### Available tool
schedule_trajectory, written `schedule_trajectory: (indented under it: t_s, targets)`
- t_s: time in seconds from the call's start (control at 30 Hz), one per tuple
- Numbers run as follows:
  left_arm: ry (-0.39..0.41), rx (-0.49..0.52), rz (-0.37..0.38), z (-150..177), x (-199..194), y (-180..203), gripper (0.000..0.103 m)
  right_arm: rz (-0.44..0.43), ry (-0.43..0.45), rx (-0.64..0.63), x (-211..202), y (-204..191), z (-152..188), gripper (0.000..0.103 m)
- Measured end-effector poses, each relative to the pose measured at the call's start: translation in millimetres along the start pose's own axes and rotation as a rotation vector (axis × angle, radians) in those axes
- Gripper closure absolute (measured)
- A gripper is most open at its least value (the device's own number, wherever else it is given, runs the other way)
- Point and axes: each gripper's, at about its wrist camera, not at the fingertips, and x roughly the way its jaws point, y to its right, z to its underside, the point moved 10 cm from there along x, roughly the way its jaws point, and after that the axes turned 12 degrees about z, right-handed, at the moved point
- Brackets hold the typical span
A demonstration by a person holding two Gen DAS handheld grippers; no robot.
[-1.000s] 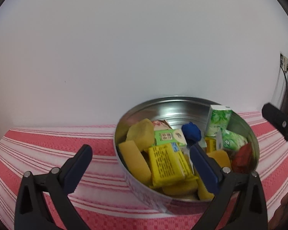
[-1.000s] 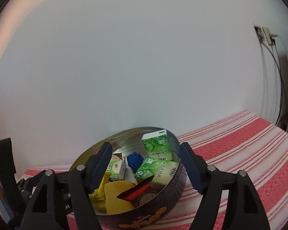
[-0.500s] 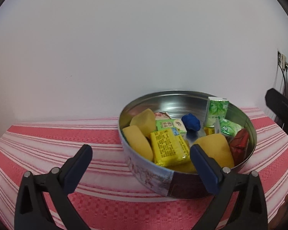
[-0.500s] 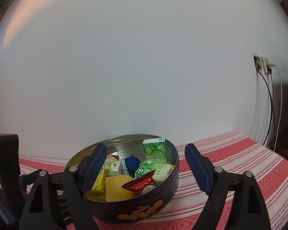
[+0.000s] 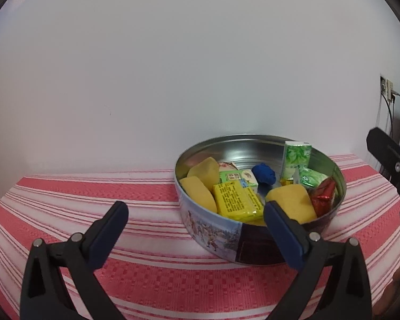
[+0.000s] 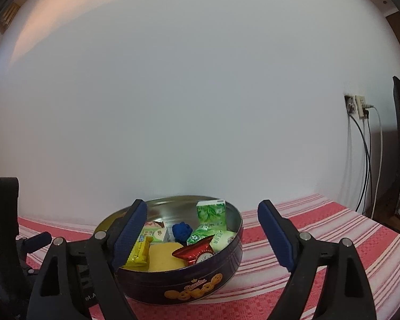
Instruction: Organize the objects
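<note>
Landmark: round cookie tin point(image 5: 226, 236), on the striped bench point(image 5: 66, 200) close to the wall.
Contents: yellow sponges point(image 5: 290, 205), yellow packet point(image 5: 236, 198), blue ball point(image 5: 264, 174), green cartons point(image 6: 210, 213), red foil wrapper point(image 6: 196, 252); all loose inside the tin.
Left tongs point(image 5: 194, 225): spread wide, empty, short of the tin's near wall.
Right tongs point(image 6: 201, 229): released, nothing gripped, lined up on the tin from the other side.
Handling, judged: sponges soft and light; cartons light, crushable; foil slippery; tin wall stiff and smooth.
Hold, judged: pinch a sponge across its middle, a carton across its flat faces, gently.
</note>
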Motion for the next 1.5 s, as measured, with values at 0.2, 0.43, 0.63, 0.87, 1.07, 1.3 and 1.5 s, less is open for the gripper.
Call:
schedule_trajectory:
  t_s: [0.2, 0.43, 0.63, 0.87, 1.07, 1.3, 1.5]
  targets:
    - [0.03, 0.003, 0.005, 0.7, -11.1, 2.1, 0.0, 0.009, 0.005, 0.011, -6.0, 5.0, 1.0, 0.016]
    - [0.058, 0.012, 0.016, 0.9, -23.5, 7.7, 0.0, 0.015, 0.051, -0.01, -21.3, 4.0, -1.1, 0.016]
    - [0.063, -0.017, 0.013, 2.4, -28.9, 2.3, 0.0, 0.024, 0.075, -0.012, -28.3, 7.1, -1.9, 0.016]
    - [0.074, -0.018, 0.005, 2.3, -32.3, 3.2, 0.0, 0.021, 0.086, -0.027, -29.2, 13.1, 3.3, 0.015]
    - [0.063, -0.019, 0.006, 2.9, -31.7, -2.7, 0.0, 0.021, 0.087, -0.025, -27.7, 17.8, 5.5, 0.011]
    - [0.063, -0.001, -0.006, 2.3, -31.4, -2.4, 0.0, 0.023, 0.117, -0.007, -30.7, 25.7, 5.1, 0.008]
    - [0.063, 0.017, -0.023, 2.1, -30.9, -2.4, 0.0, 0.015, 0.104, 0.001, -26.9, 23.1, 4.2, 0.008]
